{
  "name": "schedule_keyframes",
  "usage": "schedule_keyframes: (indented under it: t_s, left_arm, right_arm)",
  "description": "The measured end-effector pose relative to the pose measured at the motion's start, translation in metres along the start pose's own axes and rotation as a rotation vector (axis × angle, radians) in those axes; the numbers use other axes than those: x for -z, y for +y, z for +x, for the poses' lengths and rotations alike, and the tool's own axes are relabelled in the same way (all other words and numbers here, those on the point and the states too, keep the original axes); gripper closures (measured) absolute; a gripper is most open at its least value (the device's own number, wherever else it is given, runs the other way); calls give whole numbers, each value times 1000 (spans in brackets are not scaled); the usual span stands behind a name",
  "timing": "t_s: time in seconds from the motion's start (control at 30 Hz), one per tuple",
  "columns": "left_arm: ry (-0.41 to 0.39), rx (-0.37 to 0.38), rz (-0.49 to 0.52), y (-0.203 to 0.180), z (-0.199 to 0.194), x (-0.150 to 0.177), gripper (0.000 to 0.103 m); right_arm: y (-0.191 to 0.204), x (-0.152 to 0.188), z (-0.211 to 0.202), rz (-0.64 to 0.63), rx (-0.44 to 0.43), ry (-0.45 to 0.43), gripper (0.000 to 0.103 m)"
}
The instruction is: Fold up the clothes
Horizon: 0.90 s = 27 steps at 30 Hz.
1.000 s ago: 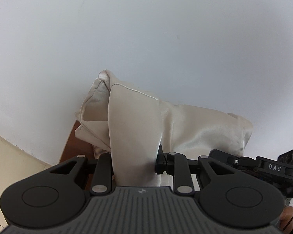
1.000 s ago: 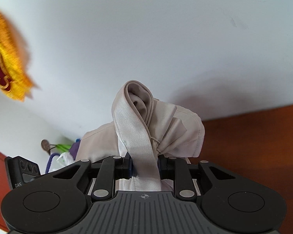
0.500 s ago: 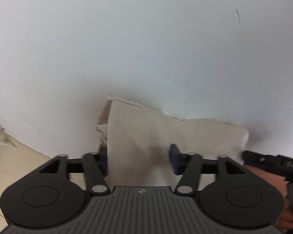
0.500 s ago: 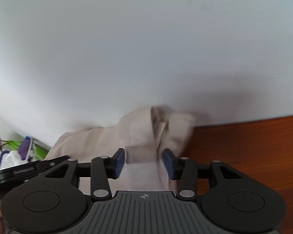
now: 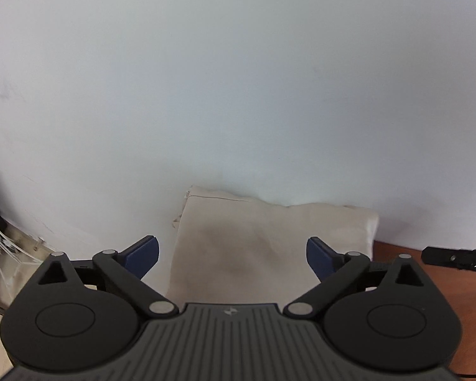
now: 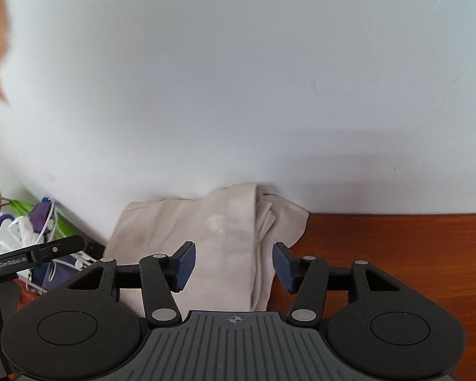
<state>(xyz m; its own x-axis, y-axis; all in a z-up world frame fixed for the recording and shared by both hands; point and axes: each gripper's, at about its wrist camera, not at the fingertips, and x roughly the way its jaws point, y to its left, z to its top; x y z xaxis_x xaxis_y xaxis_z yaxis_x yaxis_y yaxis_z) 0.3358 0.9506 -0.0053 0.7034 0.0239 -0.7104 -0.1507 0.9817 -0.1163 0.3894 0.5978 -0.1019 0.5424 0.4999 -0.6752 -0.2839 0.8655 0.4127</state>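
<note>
Left tool (image 5: 232,255) is spreading wide, right tool (image 6: 233,265) parting too; both pads clear of the folded beige garment (image 5: 269,238) between them at lower centre, lying crosswise on the counter (image 6: 396,238) against the wall (image 6: 238,95).

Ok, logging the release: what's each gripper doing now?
Left gripper: jaws opening, clear of the cloth.
Right gripper: jaws opening, holding nothing.

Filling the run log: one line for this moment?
step: release | beige garment: folded, on table, against wall | left gripper: opening, empty | right gripper: opening, empty
</note>
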Motion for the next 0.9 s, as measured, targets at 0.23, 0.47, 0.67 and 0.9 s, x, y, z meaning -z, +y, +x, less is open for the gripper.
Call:
schedule_keyframes:
  t_s: [0.23,0.47,0.67,0.9]
  left_arm:
    - [-36,-27,71,-42,-64,12,1]
    - [-45,-8,71,-77,-125,33,0]
    - [-22,1,36,-111,-159,71,0]
    - [8,-4,15,-166,-189,129,0]
  right_arm:
    - [18,9,-49,-52,-15,-18,42]
    - [33,32,-116,-89,-31,-44,34]
    - [28,54,-176,-119,-52,-54,27]
    - [10,75,-234,-173,-75,-58,15]
